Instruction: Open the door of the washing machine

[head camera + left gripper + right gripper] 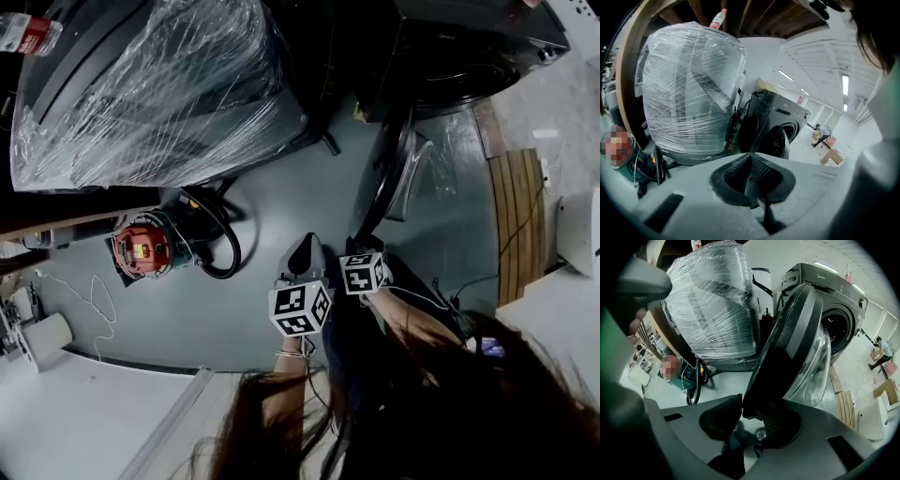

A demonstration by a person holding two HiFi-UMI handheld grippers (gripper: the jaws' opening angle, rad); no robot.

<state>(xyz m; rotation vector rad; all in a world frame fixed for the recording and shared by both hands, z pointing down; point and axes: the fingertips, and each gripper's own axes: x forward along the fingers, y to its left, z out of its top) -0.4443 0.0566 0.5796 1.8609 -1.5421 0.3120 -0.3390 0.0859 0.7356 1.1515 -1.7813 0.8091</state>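
right gripper (743, 412) clamped on door (787, 348) edge, door ajar from washing machine (836, 287) | left gripper (751, 180) pinched together, empty

The left tool (302, 249) and right tool (362, 246) are moulded in matte grey and fitted with black ribbed pads (765, 172). Each is topped by a white cube (300, 309) printed with black square markers. A thin bracelet (292, 353) is worn.

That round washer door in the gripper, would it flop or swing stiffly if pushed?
The door probably swings as one stiff piece: its thick dark rim looks solid. Its bulging glass bowl likely makes it heavy. The right gripper pinches only the smooth rim edge, so it might slip.
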